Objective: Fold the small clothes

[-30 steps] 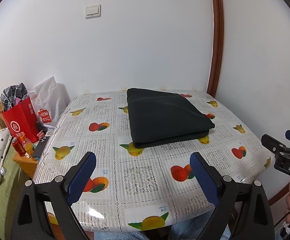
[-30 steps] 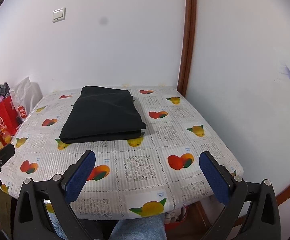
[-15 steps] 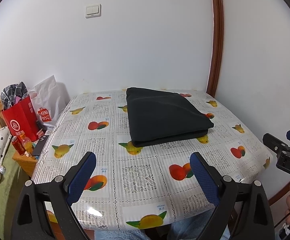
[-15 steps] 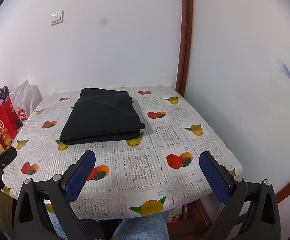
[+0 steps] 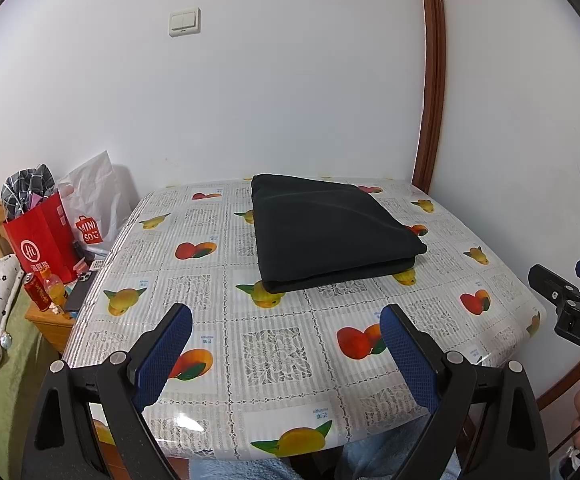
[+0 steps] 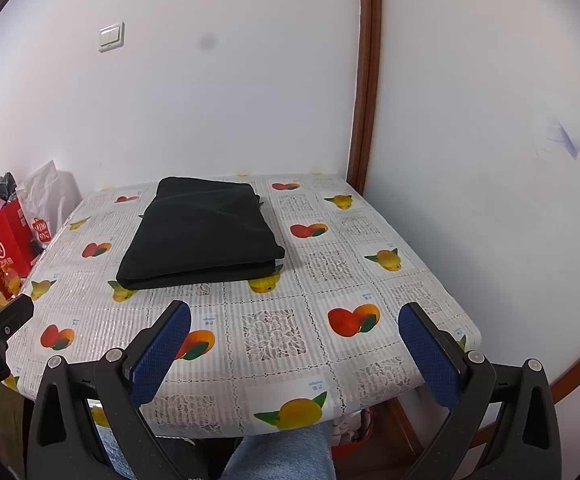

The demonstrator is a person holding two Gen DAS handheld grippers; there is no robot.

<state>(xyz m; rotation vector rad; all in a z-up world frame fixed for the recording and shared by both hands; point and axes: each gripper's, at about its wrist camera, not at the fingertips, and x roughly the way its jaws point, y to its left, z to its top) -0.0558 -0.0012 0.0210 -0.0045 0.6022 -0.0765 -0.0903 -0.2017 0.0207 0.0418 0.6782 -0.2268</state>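
Two grippers hang wide open and empty at the near edge of the surface (image 5: 290, 344), and over the last second we have drawn them back a little and up: more of the near edge and the tablecloth's overhang shows now than a second ago, while nothing on the cloth has shifted. Our left gripper (image 5: 285, 356) has its blue pads spread well apart, and our right gripper (image 6: 296, 354) is spread just as wide; neither touches the fabric.

We see the black garment (image 5: 332, 232) lying as a flat, squared stack toward the far edge of the surface, roughly midway between the left and right edges, with layered edges facing us and a rounded fold along the top. It sits well apart from both grippers. We judge that this piece is already folded and that pulling back marks the close of the fold, or a pause before another item; no other loose clothing shows on the surface.

As for containers, beyond the left edge a red paper bag (image 5: 43, 236) stands on a low wooden stand, with checked grey cloth (image 5: 25, 190) bunched out of its top. Just behind it leans a white shopping bag (image 5: 93, 204); we cannot tell what it holds. A red can (image 5: 35, 290) and an orange drink bottle (image 5: 54, 286) stand beside the red bag.
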